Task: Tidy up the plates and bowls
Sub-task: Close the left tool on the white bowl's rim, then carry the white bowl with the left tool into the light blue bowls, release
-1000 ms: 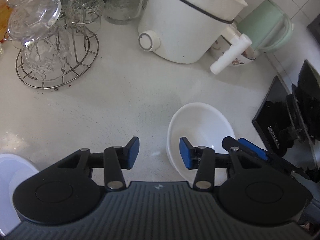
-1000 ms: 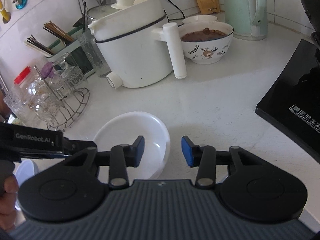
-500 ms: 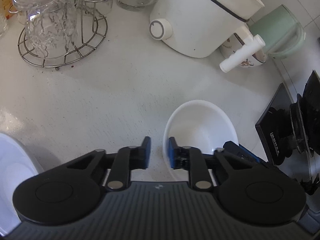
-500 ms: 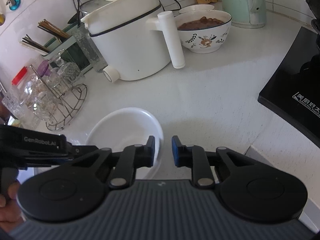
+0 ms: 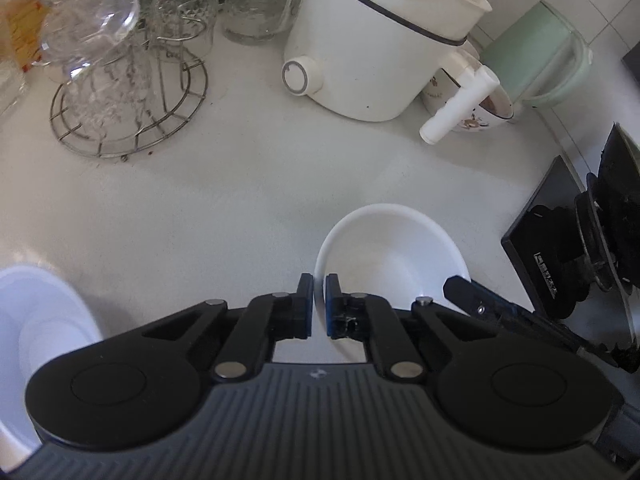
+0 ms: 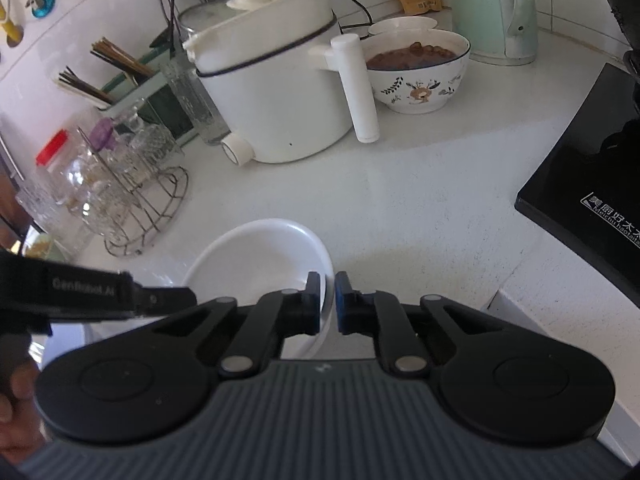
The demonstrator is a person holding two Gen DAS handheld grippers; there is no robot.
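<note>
A white bowl (image 5: pixel 392 256) sits on the white counter; it also shows in the right wrist view (image 6: pixel 260 264). My left gripper (image 5: pixel 319 306) is shut on the bowl's left rim, one pad inside and one outside. My right gripper (image 6: pixel 328 304) is shut on the bowl's right rim. The right gripper's finger (image 5: pixel 480 304) shows at the bowl's far side in the left wrist view. Another white bowl (image 5: pixel 44 320) lies at the lower left.
A white electric pot (image 5: pixel 380 44) with a handle stands behind. A wire rack of glasses (image 5: pixel 120 92) is at left. A patterned bowl of food (image 6: pixel 416 68), a green kettle (image 6: pixel 496 8) and a black cooktop (image 6: pixel 592 184) are to the right.
Both grippers closed from open onto opposite rims of the white bowl. The bowl has stayed roughly where it was on the counter.
</note>
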